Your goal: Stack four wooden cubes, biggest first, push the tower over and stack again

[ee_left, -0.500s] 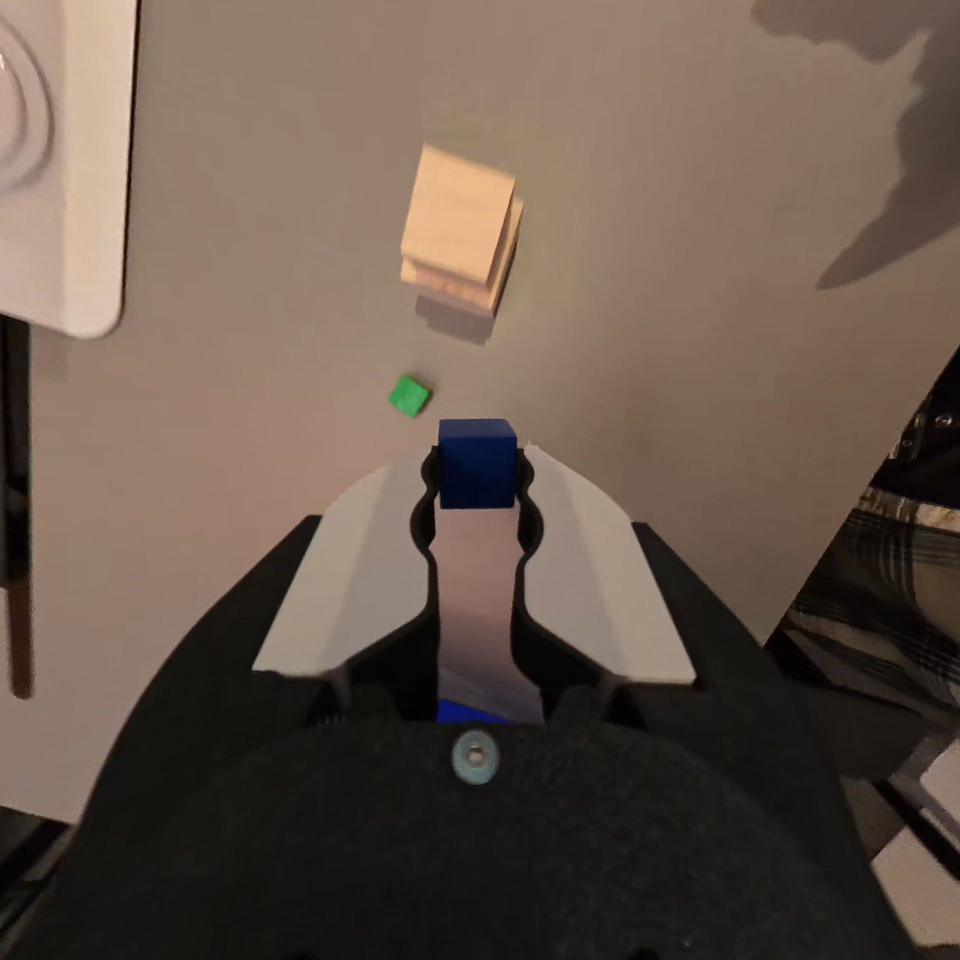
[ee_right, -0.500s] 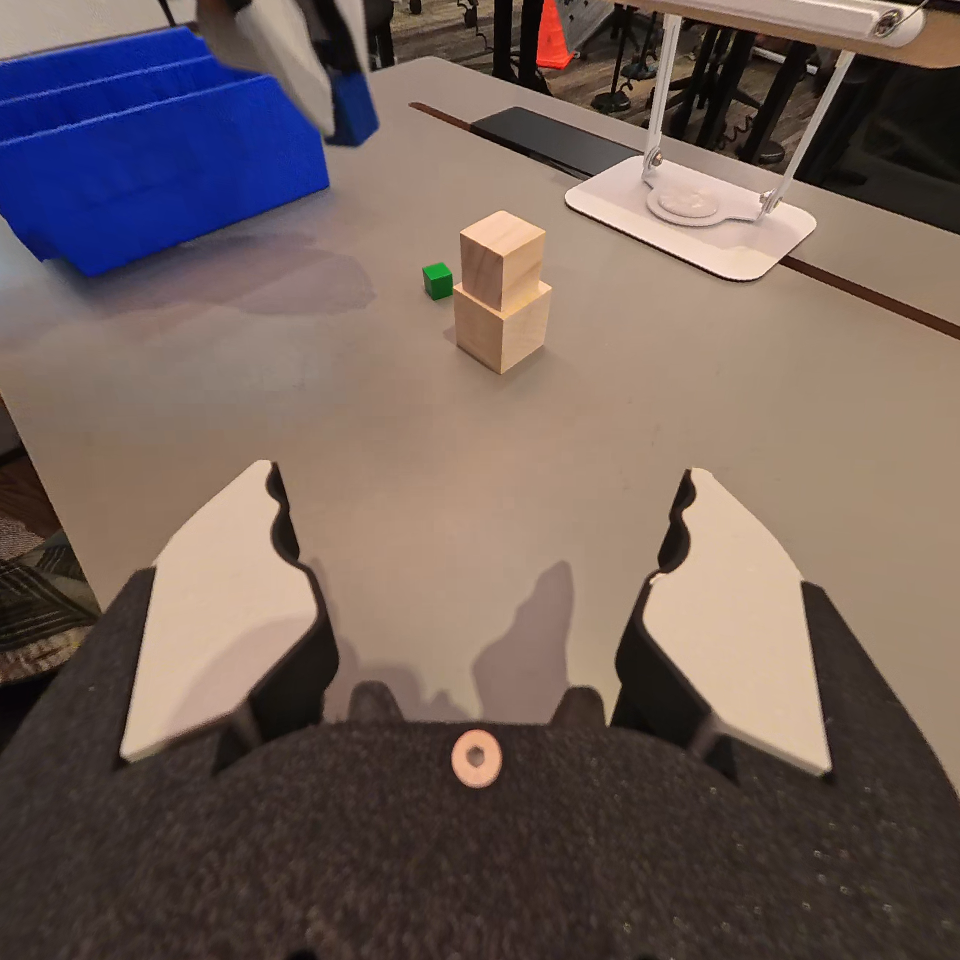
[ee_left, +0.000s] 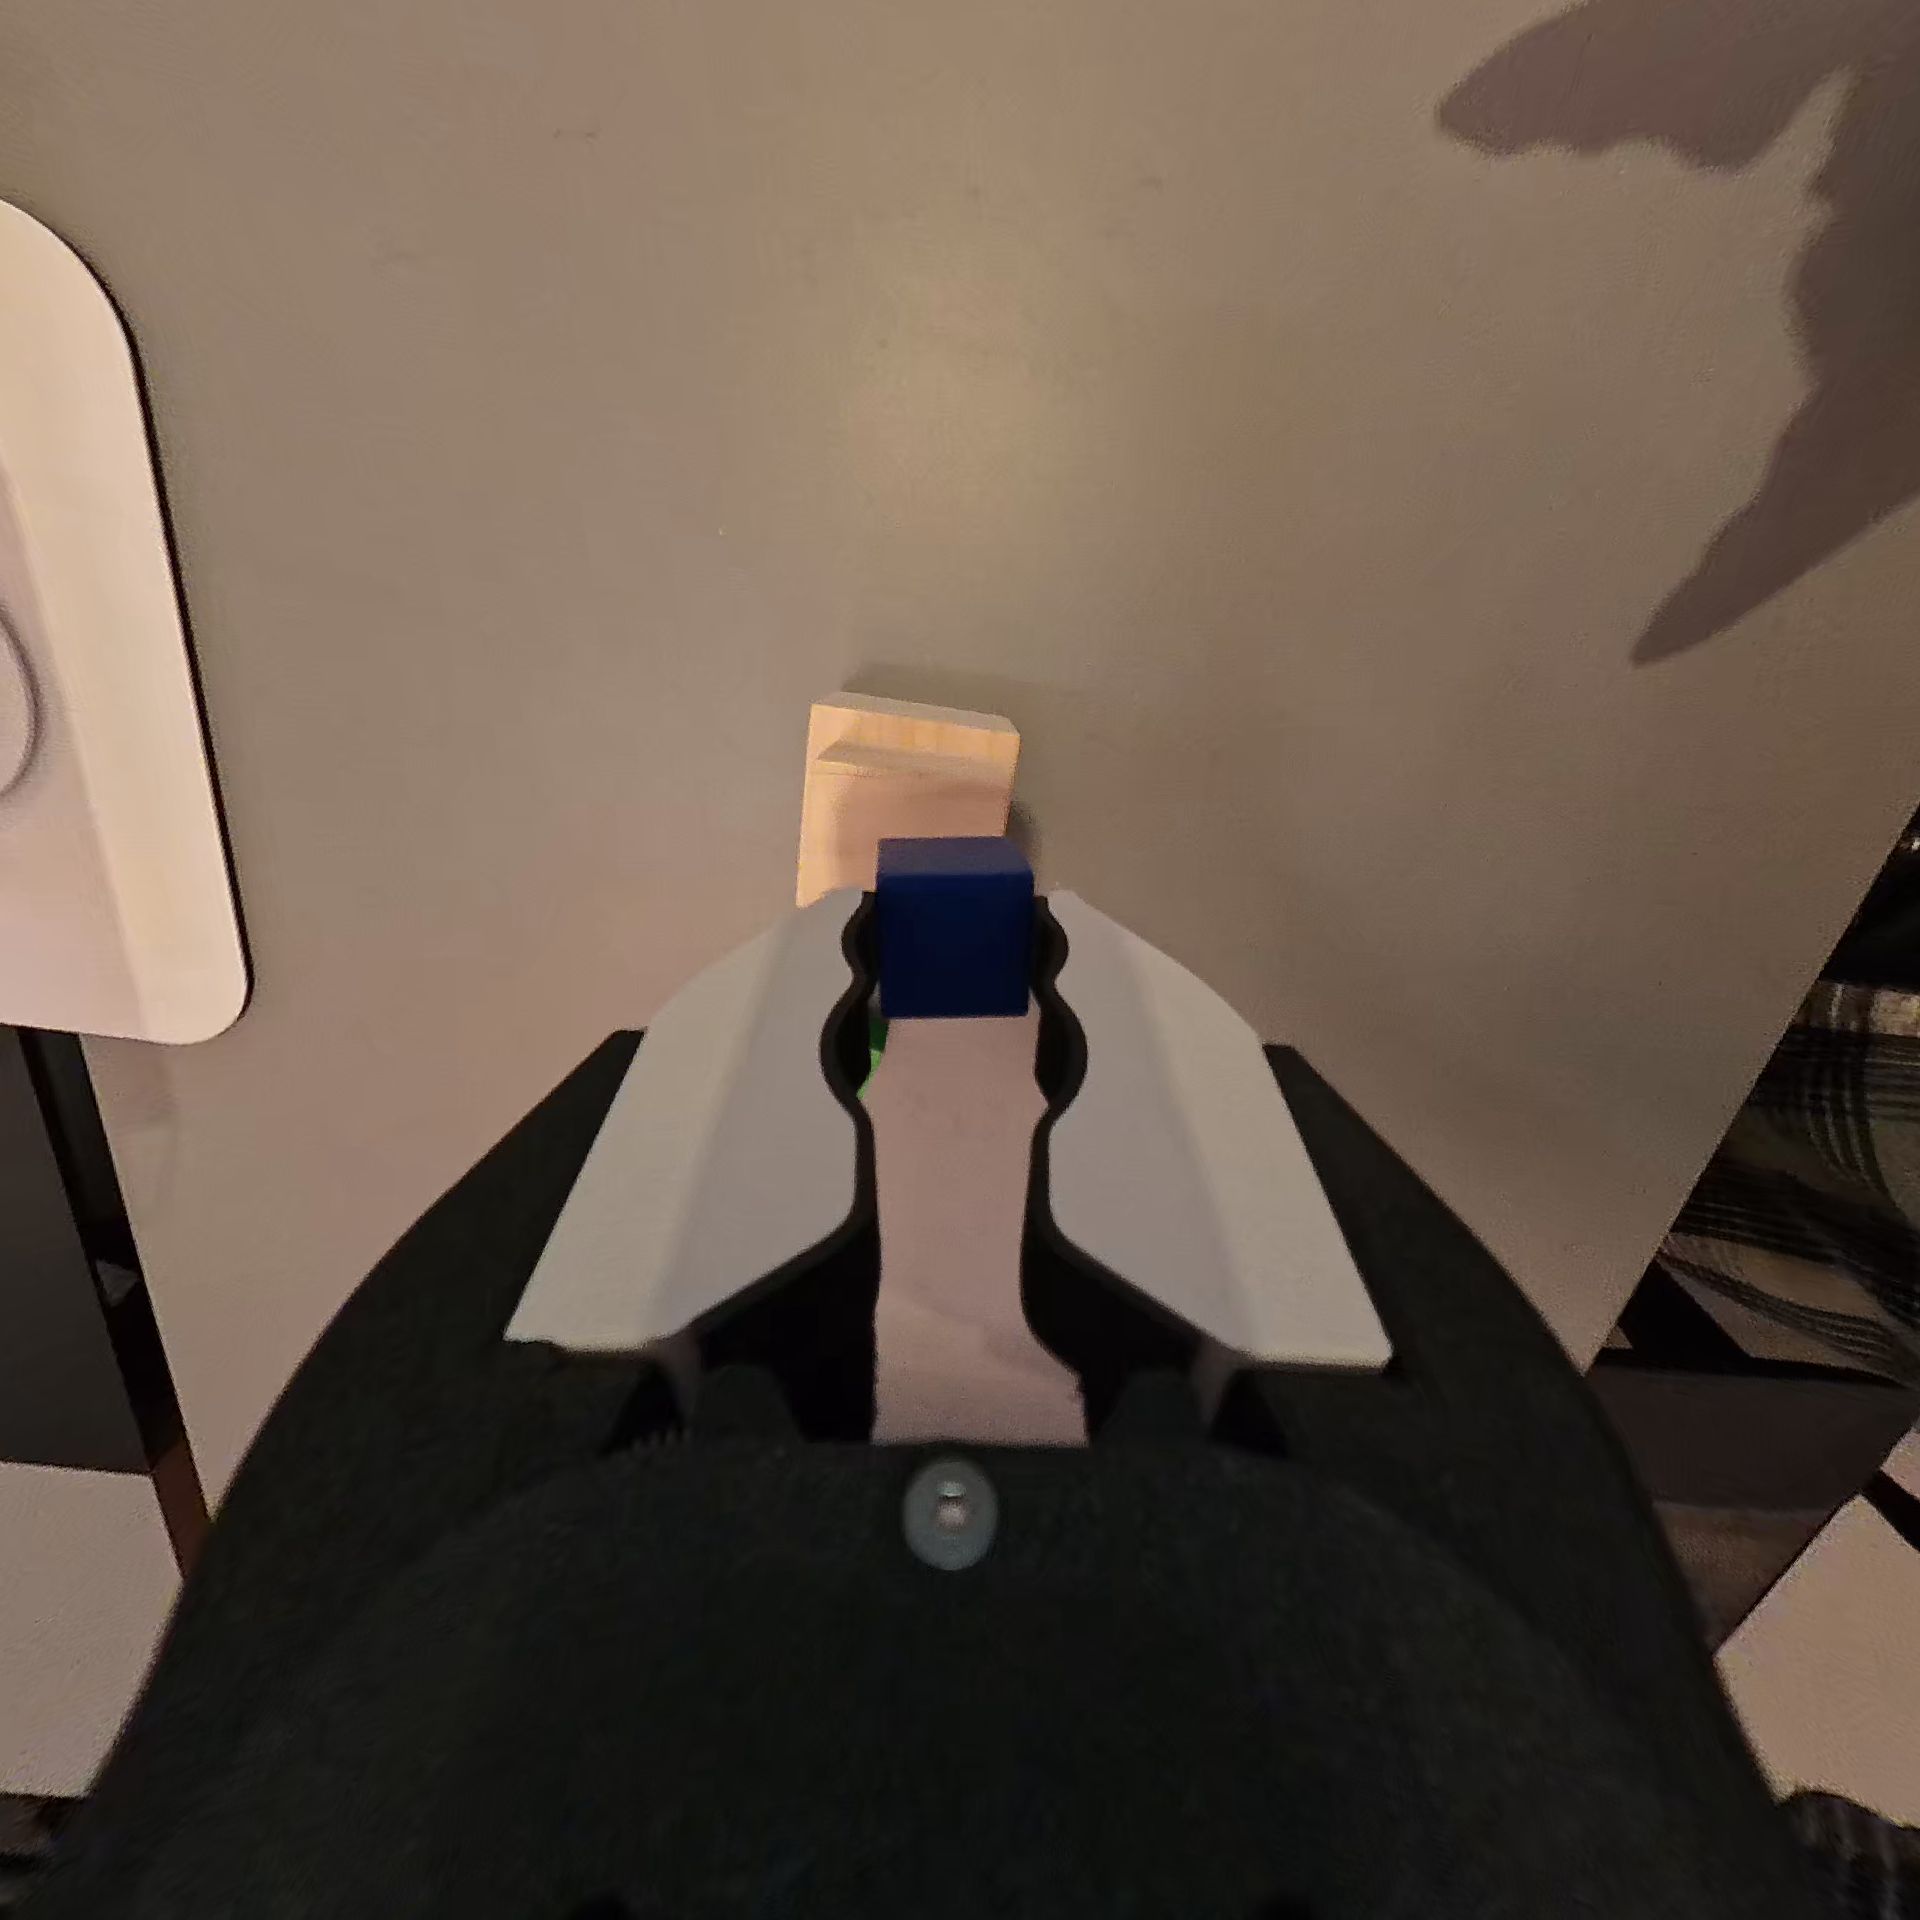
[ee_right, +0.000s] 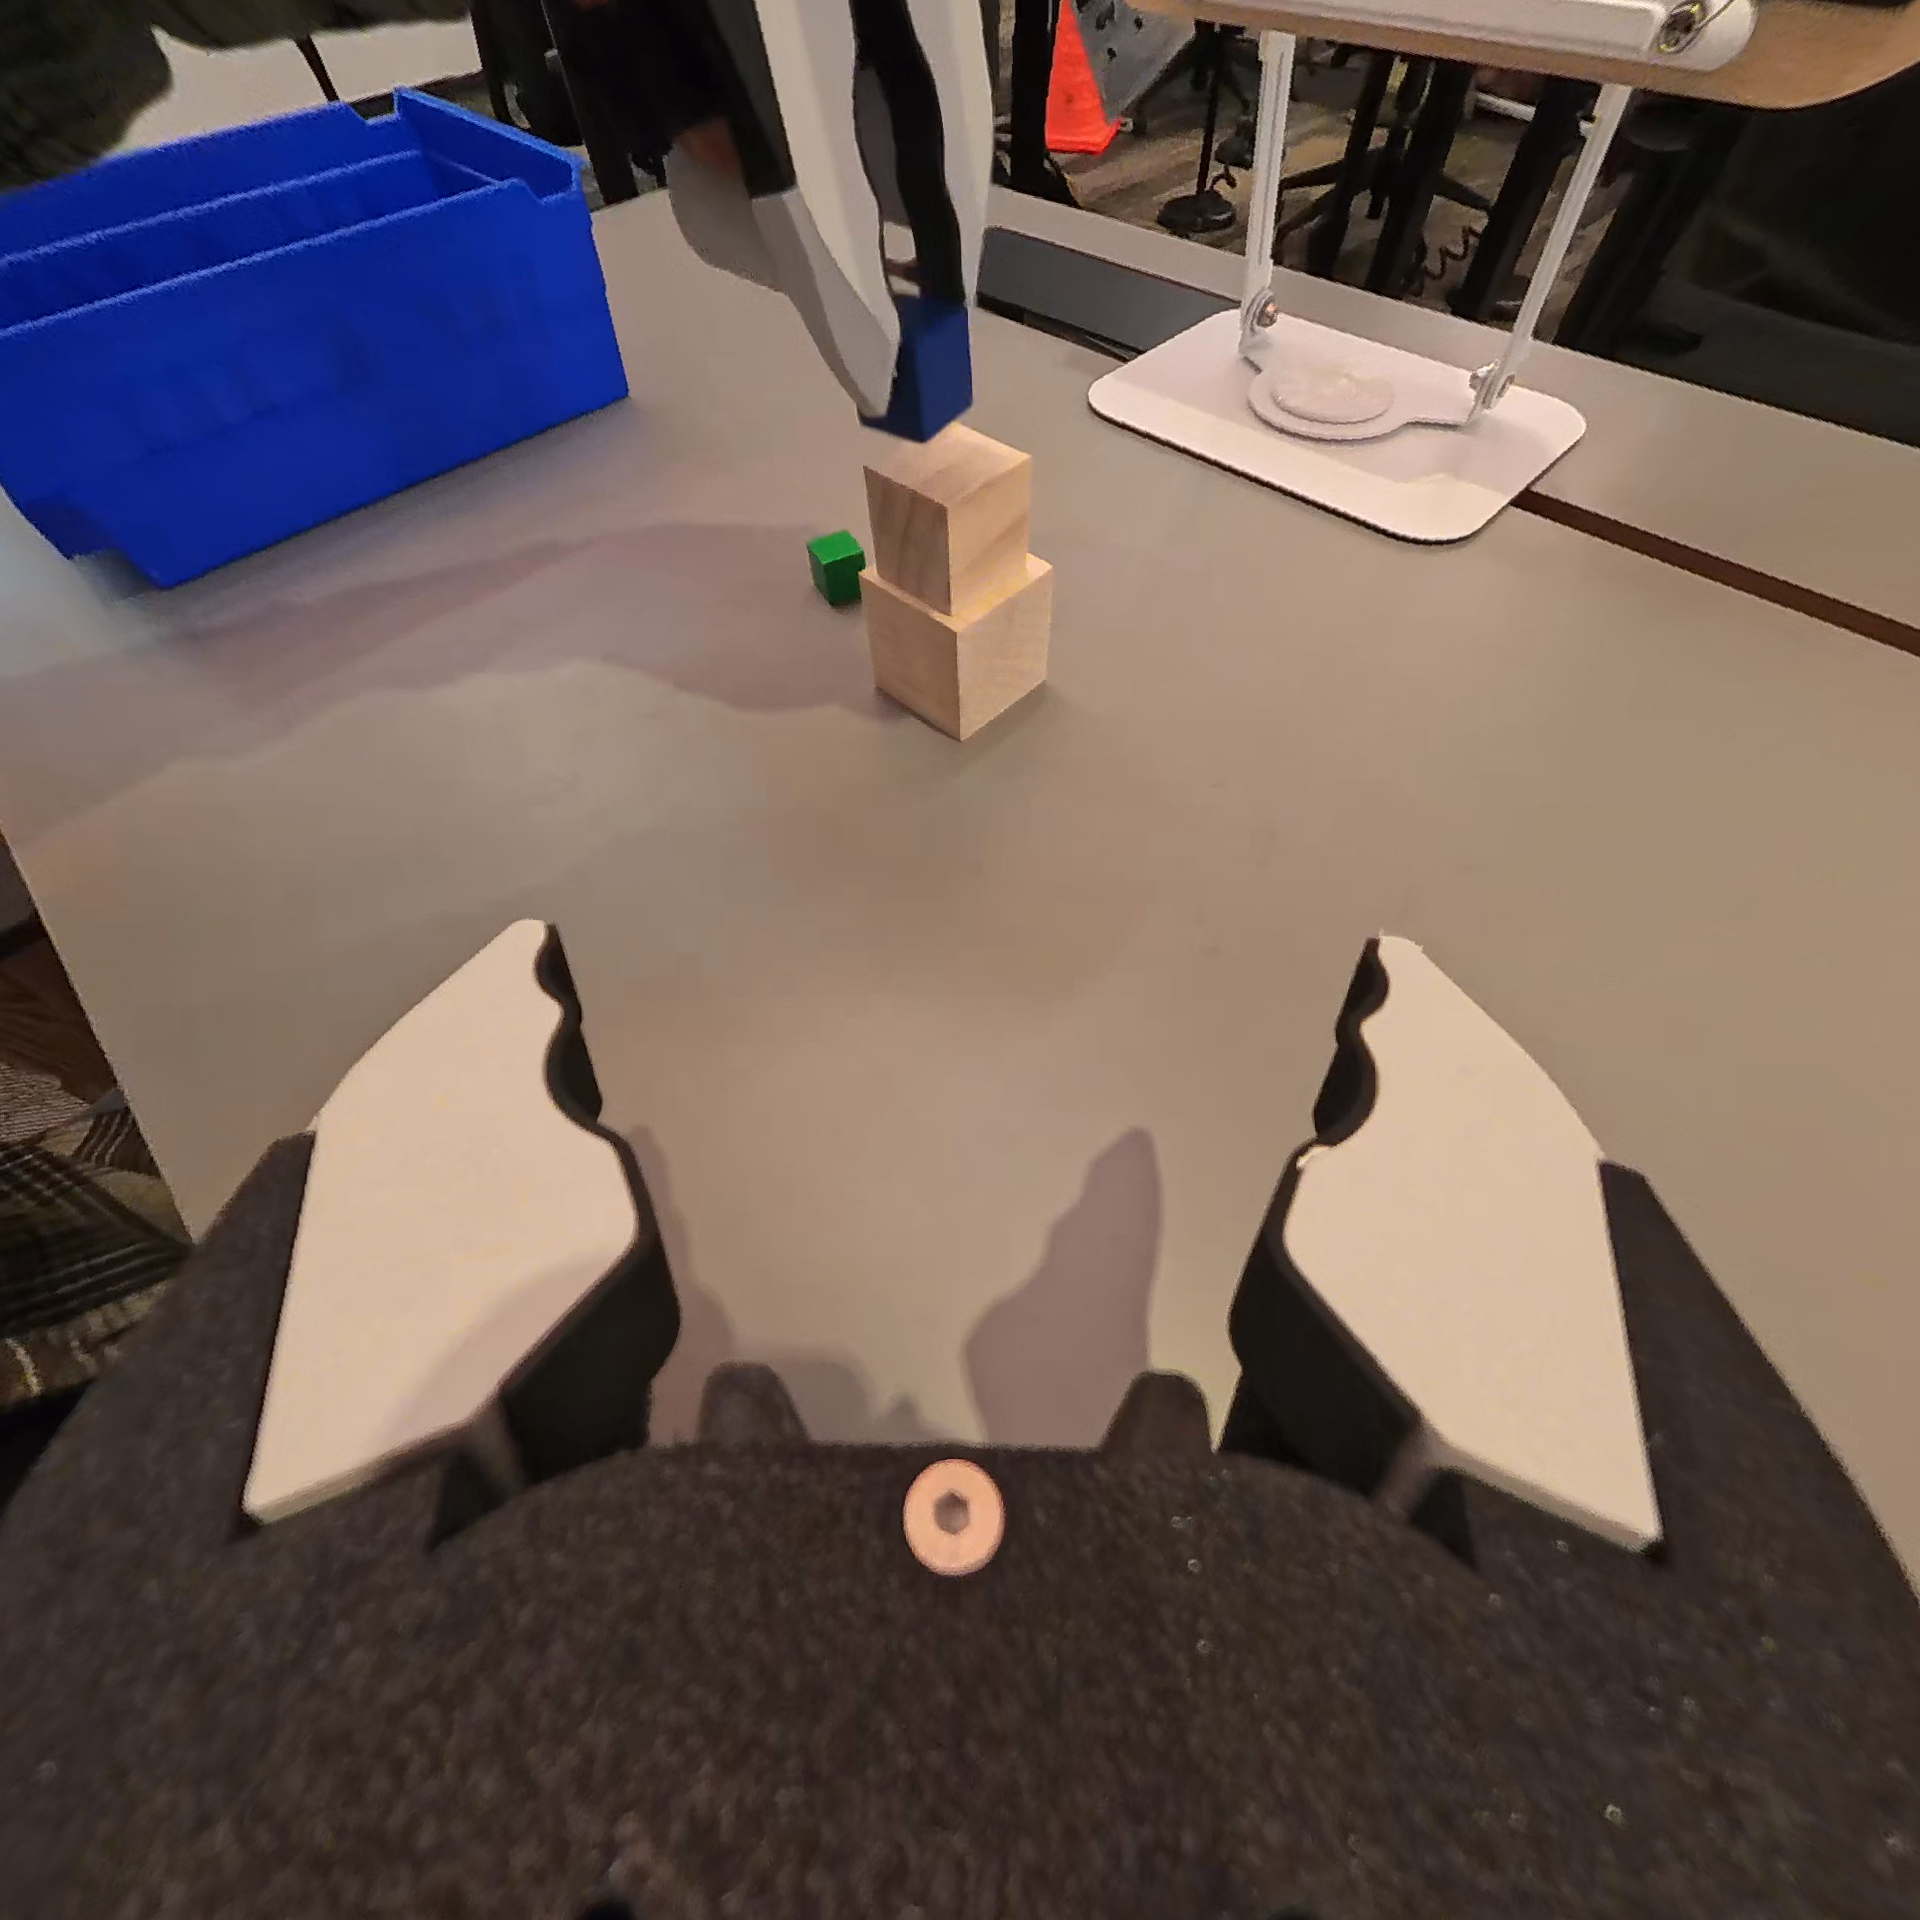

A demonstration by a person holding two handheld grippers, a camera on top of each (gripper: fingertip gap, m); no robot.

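left tongs [ee_left: 954, 914]: pinching blue cube [ee_left: 954, 928], just above the stack
right tongs [ee_right: 961, 1023]: spread, nothing held, low over surface [ee_right: 1351, 790]
stack: smaller wooden cube [ee_right: 951, 520] on bigger wooden cube [ee_right: 961, 649]
green cube [ee_right: 834, 566]: on surface, just beside stack

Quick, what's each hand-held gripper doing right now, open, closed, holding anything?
Left hand-held gripper: closed on the blue cube.
Right hand-held gripper: open, holding nothing.
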